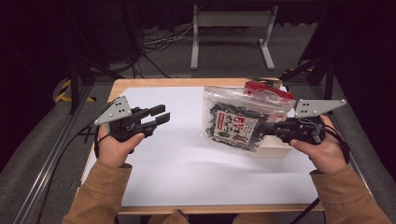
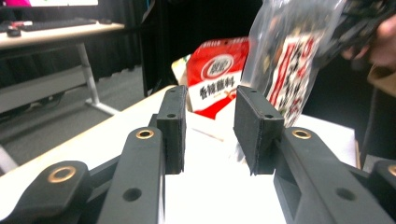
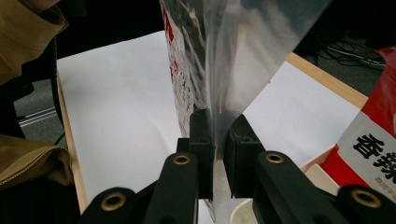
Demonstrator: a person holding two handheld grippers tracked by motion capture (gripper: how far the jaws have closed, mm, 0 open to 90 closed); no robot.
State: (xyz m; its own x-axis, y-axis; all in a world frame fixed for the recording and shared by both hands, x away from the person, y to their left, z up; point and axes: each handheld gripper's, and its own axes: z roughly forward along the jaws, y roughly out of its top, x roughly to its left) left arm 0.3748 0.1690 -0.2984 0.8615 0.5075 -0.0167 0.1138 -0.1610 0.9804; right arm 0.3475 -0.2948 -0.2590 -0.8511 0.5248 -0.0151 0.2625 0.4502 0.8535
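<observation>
A clear plastic bag (image 1: pixel 233 121) of dark contents with a red-and-white label hangs lifted off the table at the right. My right gripper (image 1: pixel 264 128) is shut on its edge. In the right gripper view the jaws (image 3: pixel 218 121) pinch the clear film of the bag (image 3: pixel 219 56) between the pads. My left gripper (image 1: pixel 161 114) hovers over the left part of the white sheet (image 1: pixel 187 158), open, with nothing between its pads (image 2: pixel 259 121). It points toward the bag (image 2: pixel 289 51), well apart from it.
A red snack packet (image 1: pixel 268 88) lies at the table's far right, behind the bag, also visible as a red packet (image 2: pixel 217 74) in the left gripper view. A pale box (image 1: pixel 273 150) sits under the bag. A white table frame (image 1: pixel 231 28) stands on the floor beyond.
</observation>
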